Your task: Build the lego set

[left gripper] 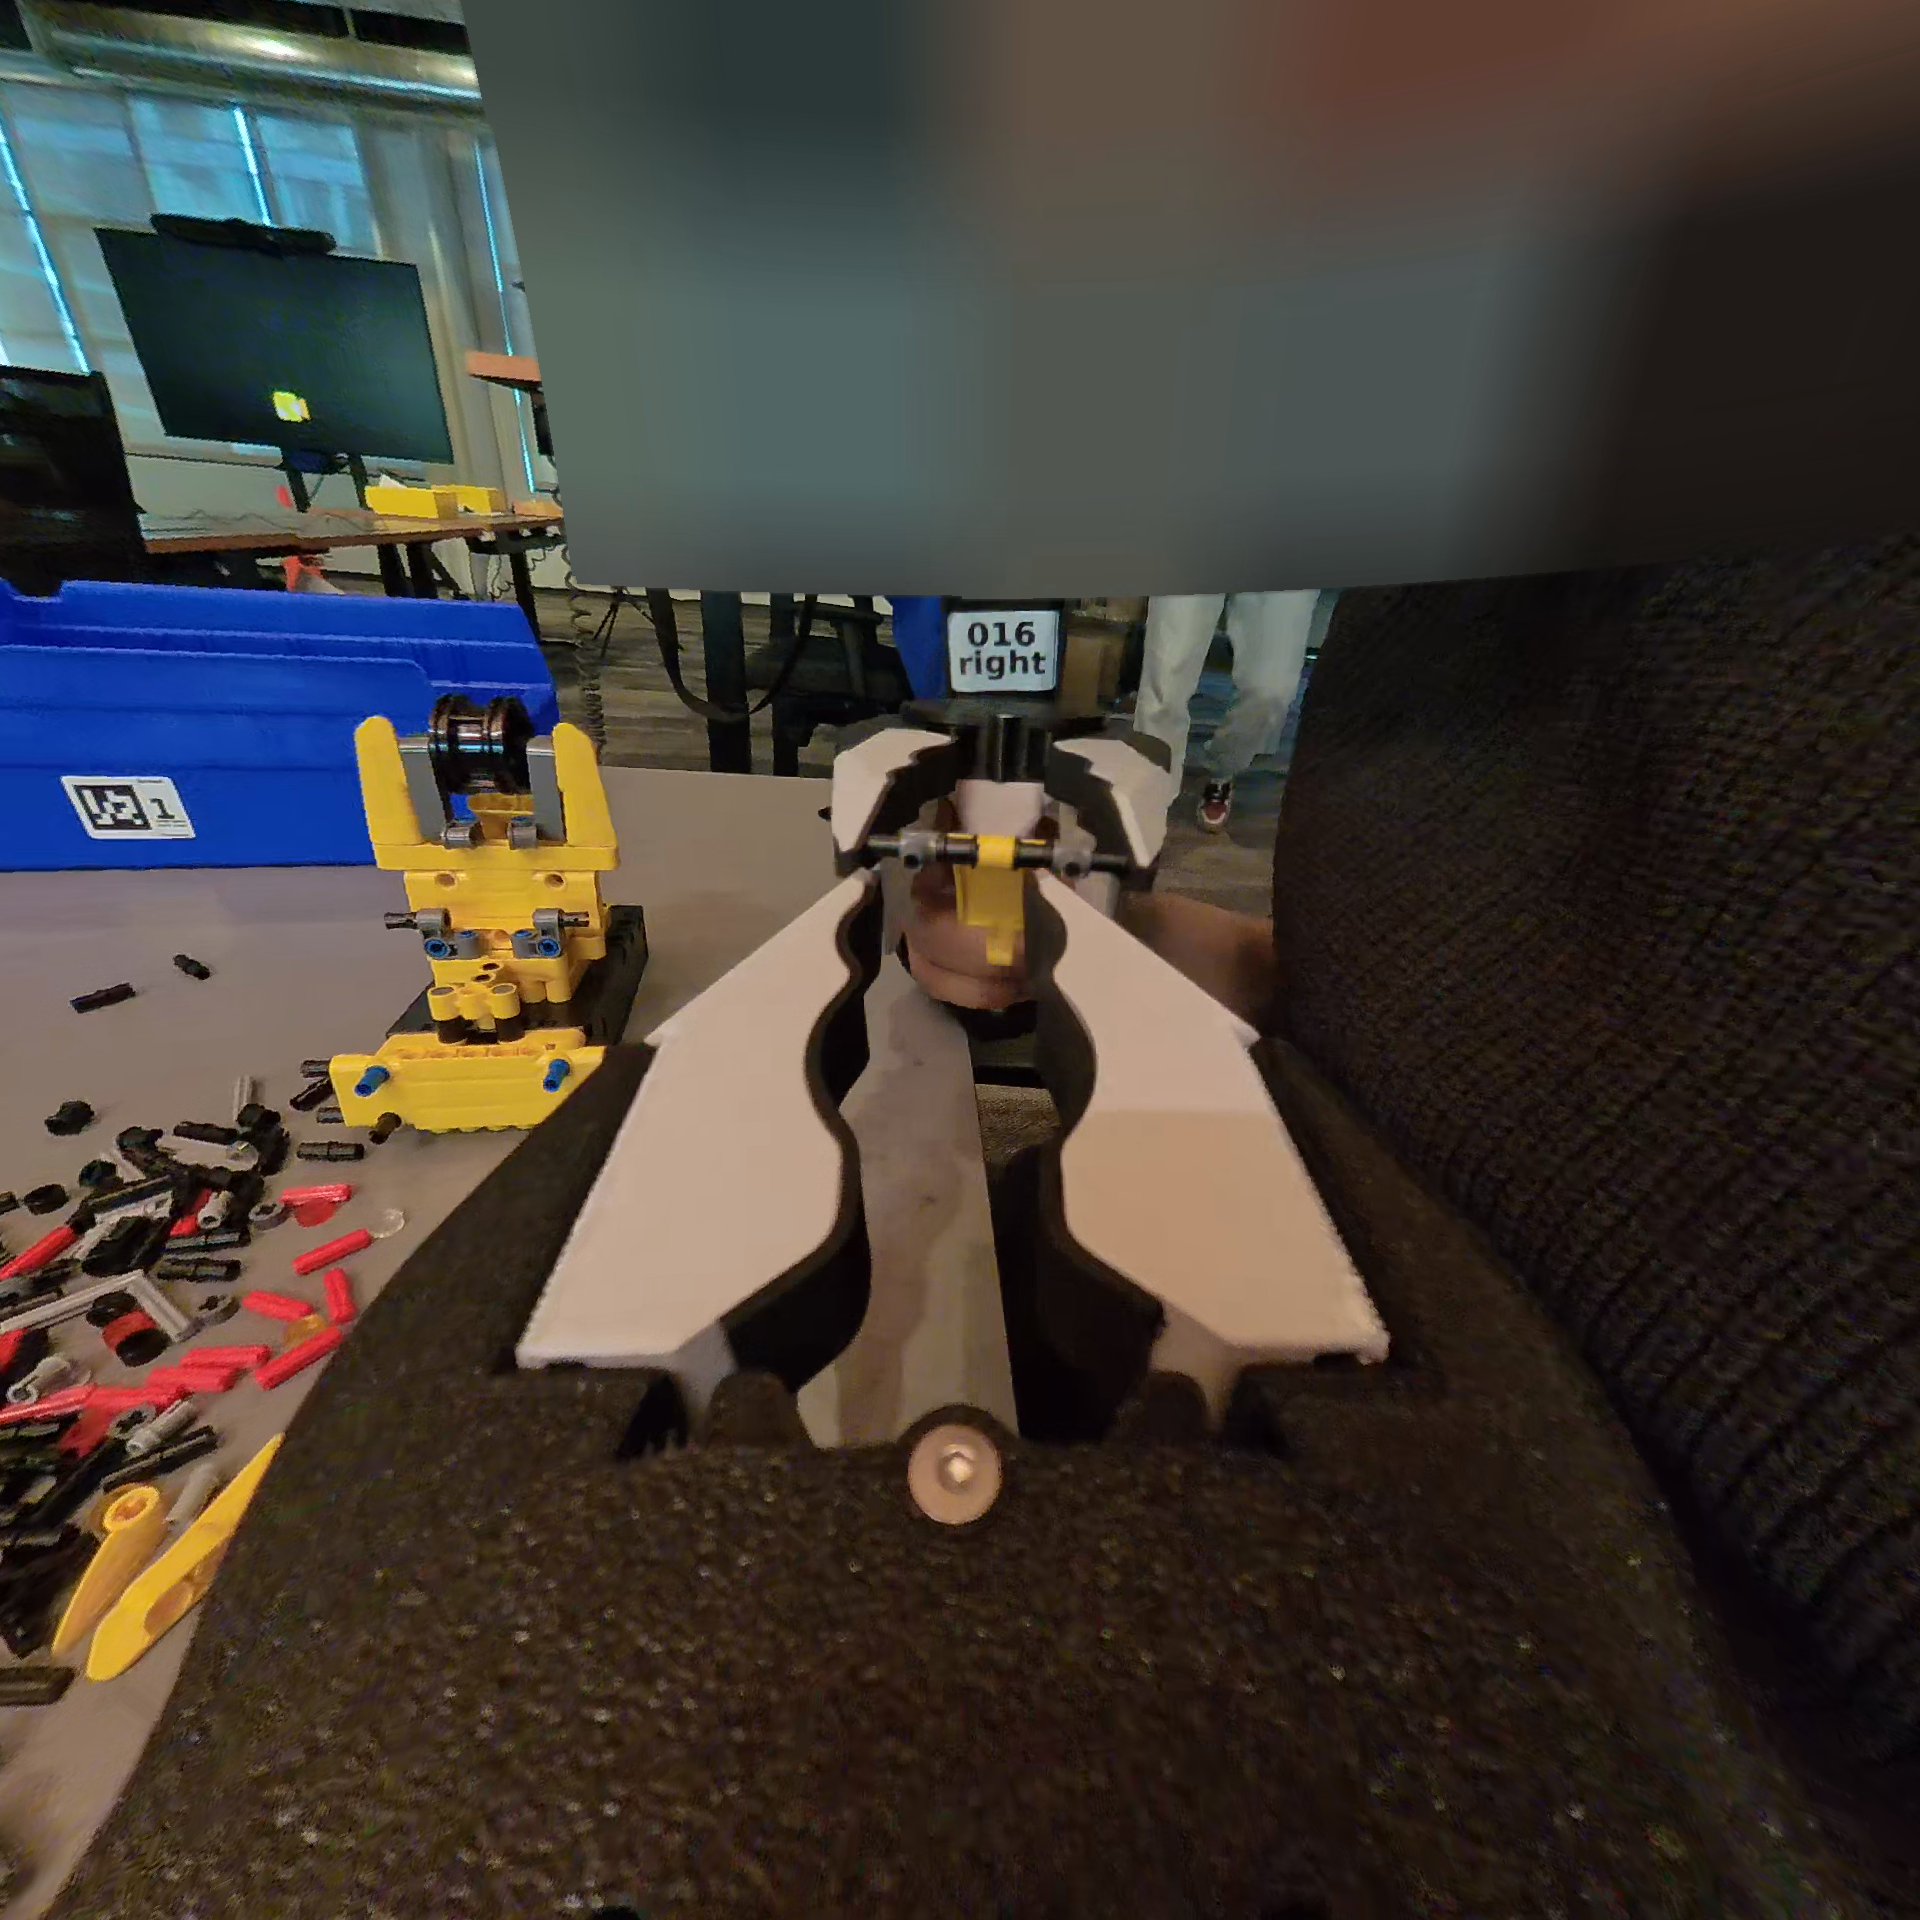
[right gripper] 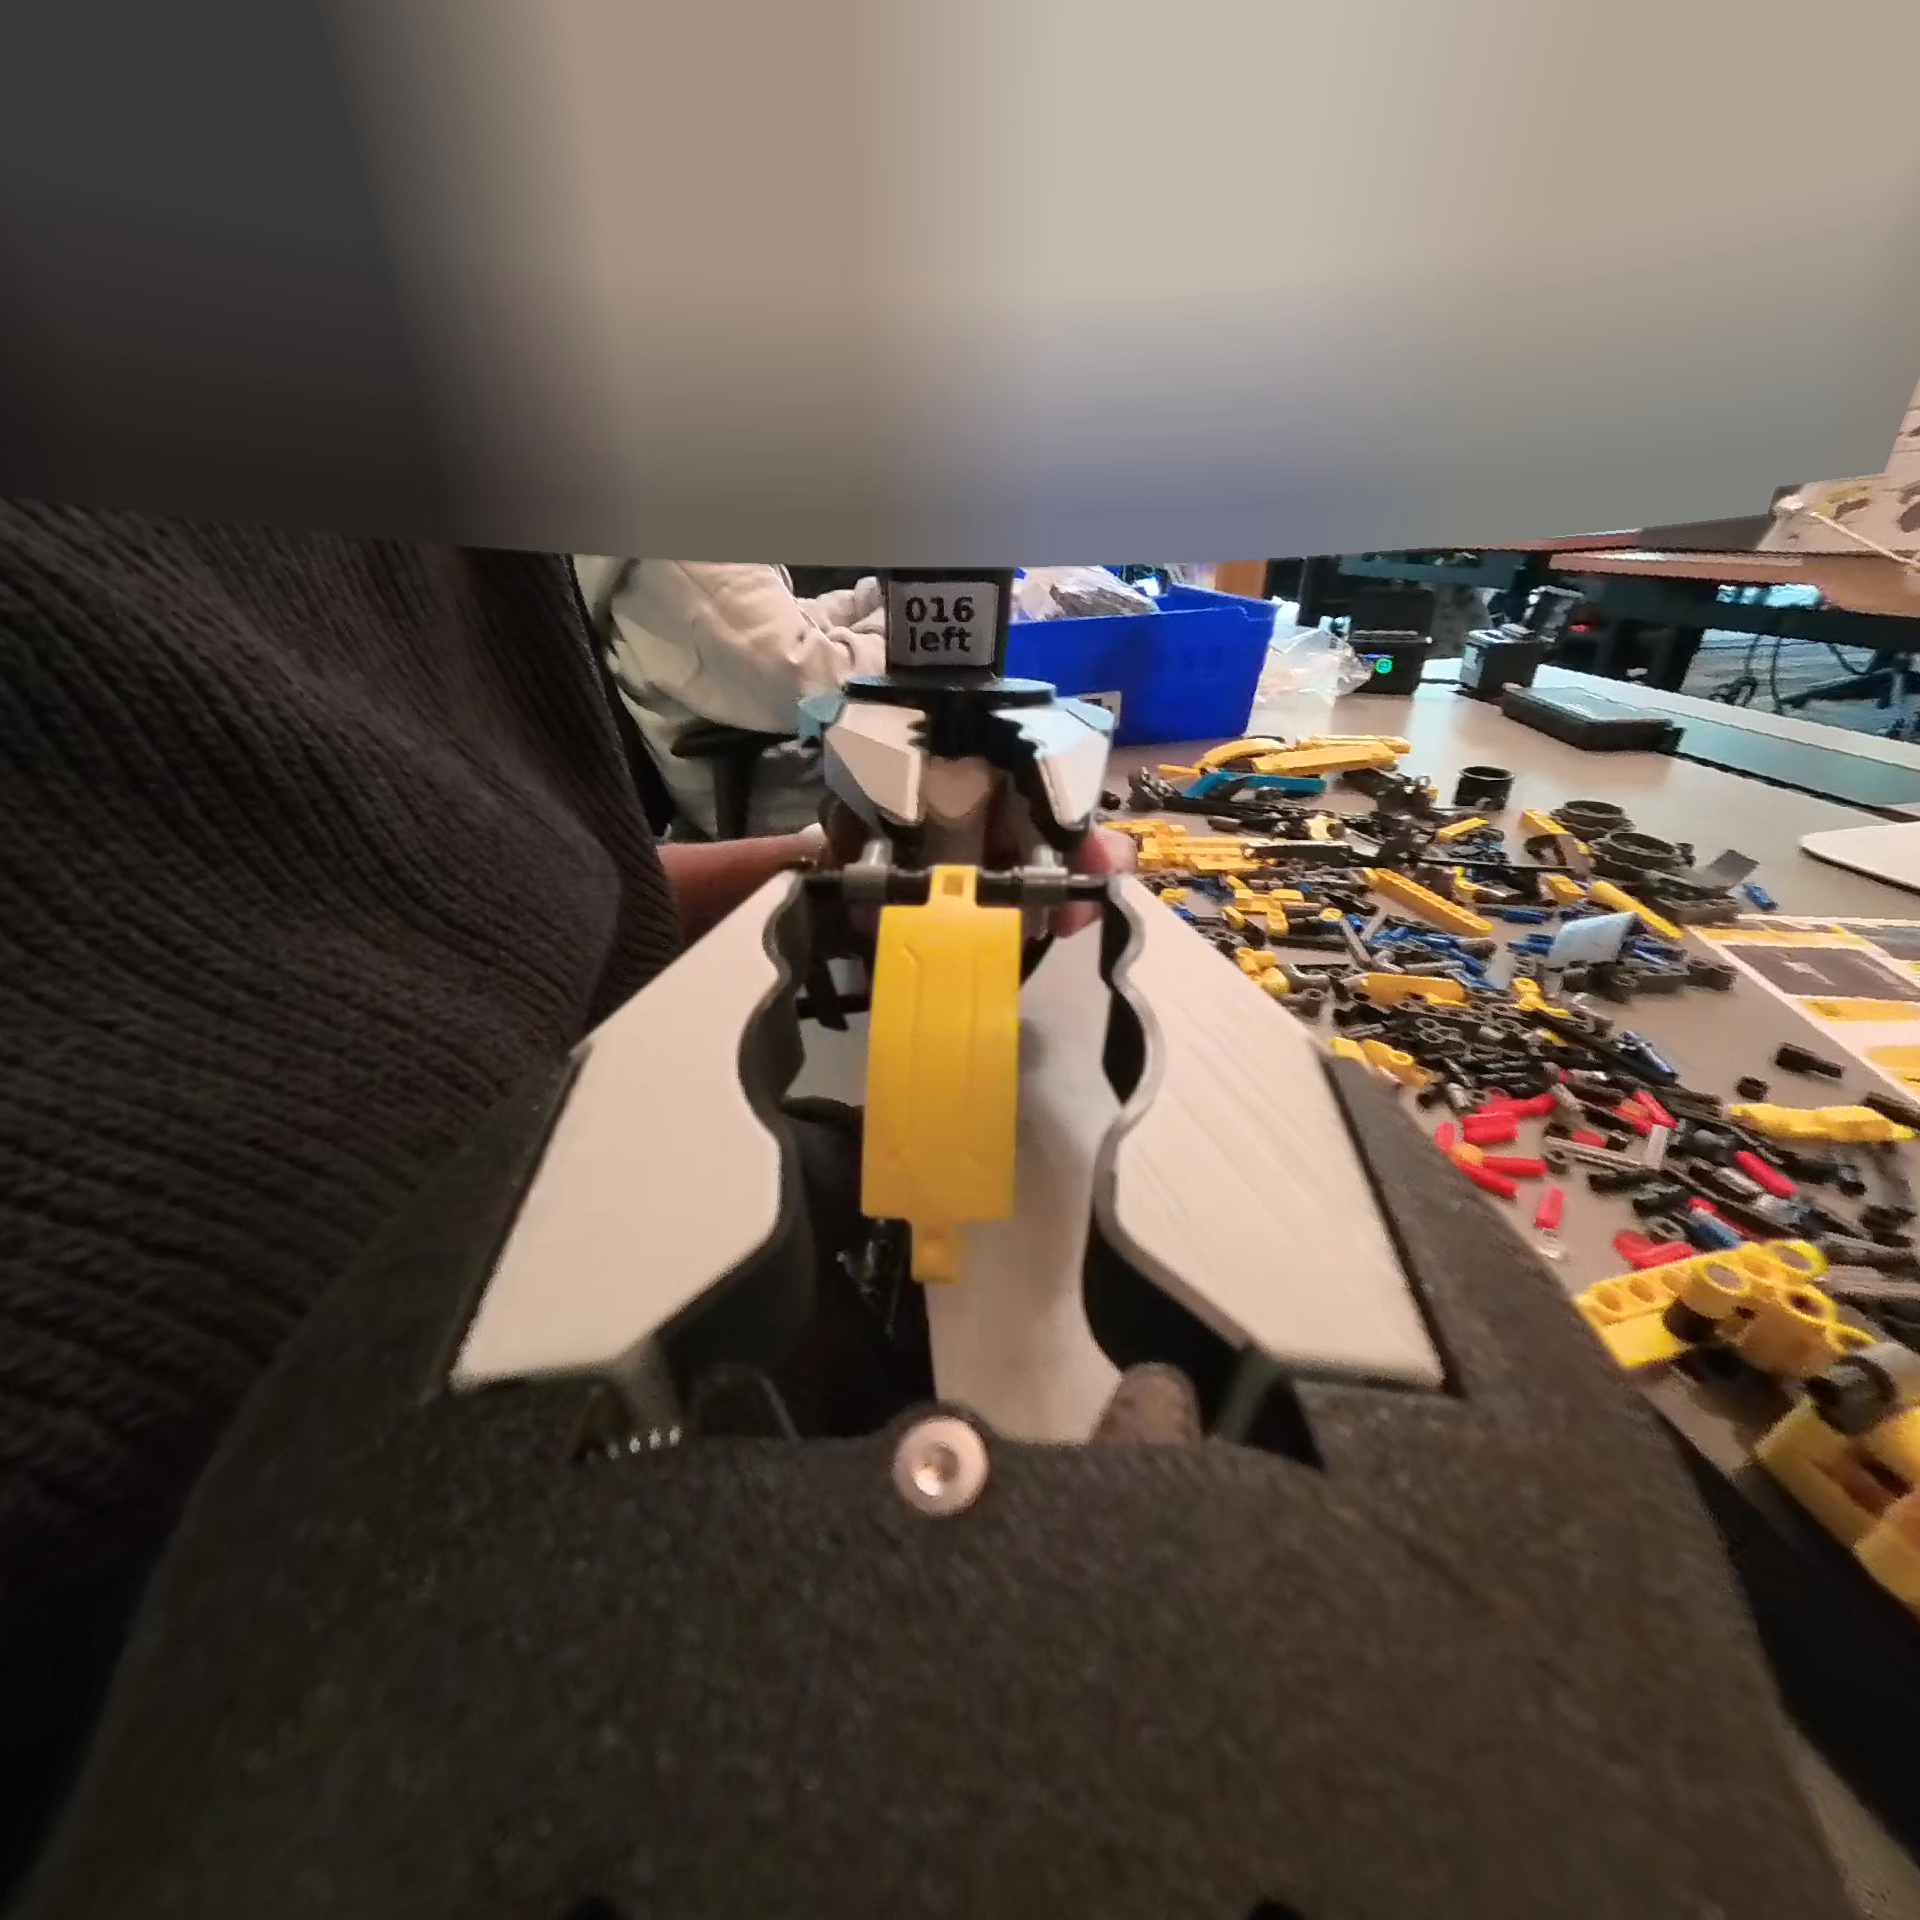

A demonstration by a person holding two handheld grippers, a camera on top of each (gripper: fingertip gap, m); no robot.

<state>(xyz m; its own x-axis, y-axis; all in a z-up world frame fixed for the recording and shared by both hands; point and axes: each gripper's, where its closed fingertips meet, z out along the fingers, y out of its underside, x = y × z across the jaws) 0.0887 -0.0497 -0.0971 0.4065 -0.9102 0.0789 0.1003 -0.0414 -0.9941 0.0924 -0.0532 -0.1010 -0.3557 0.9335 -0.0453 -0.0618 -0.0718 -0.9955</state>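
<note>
A black axle (left gripper: 1042, 852) carries grey sleeves and a yellow curved panel (right gripper: 940, 1060), which hangs down from it; the panel shows edge-on in the left wrist view (left gripper: 987, 894). My right gripper (right gripper: 956, 888) holds the axle by its two ends between its fingertips. My left gripper (left gripper: 956, 878) faces it head-on, its tips closed against the grey sleeves either side of the panel. Each gripper also shows in the other's view: the right (left gripper: 992, 831) and the left (right gripper: 966, 831). The assembly is held above the table edge, in front of a dark knit sleeve (left gripper: 1610, 1039).
A part-built yellow model (left gripper: 499, 914) stands on the grey table (left gripper: 707, 831) to the left, by a blue bin (left gripper: 260, 707). Loose black, red and yellow parts (left gripper: 156, 1299) lie left of it and spread widely in the right wrist view (right gripper: 1507, 987), with another yellow sub-build (right gripper: 1787, 1340) and printed sheets (right gripper: 1829, 977). Both grippers' tips are close together, under 4 cm apart.
</note>
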